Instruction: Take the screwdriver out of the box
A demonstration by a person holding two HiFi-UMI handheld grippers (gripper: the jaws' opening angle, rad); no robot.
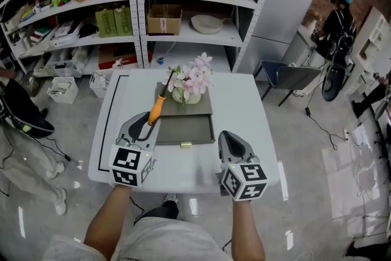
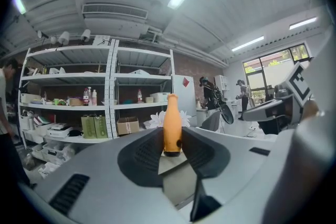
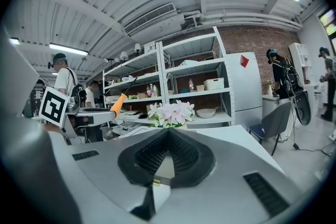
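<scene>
A screwdriver with an orange handle [image 1: 157, 108] and a dark shaft is clamped in my left gripper [image 1: 148, 125], above the left edge of the open grey box [image 1: 183, 129]. It slants up and away from me. In the left gripper view the orange handle [image 2: 172, 128] stands upright between the two pads, which press on its base. My right gripper [image 1: 227, 135] hovers over the table [image 1: 244, 101] to the right of the box, shut with nothing in it. Its tips [image 3: 168, 131] meet. From the right gripper view the screwdriver [image 3: 118, 102] shows at the left.
A pot of pink and white flowers [image 1: 192, 81] stands at the back of the box, close to the screwdriver's shaft. Metal shelves [image 1: 140, 21] full of goods rise behind the table. A chair [image 1: 287, 76] stands at the right. People stand further off [image 1: 339, 18].
</scene>
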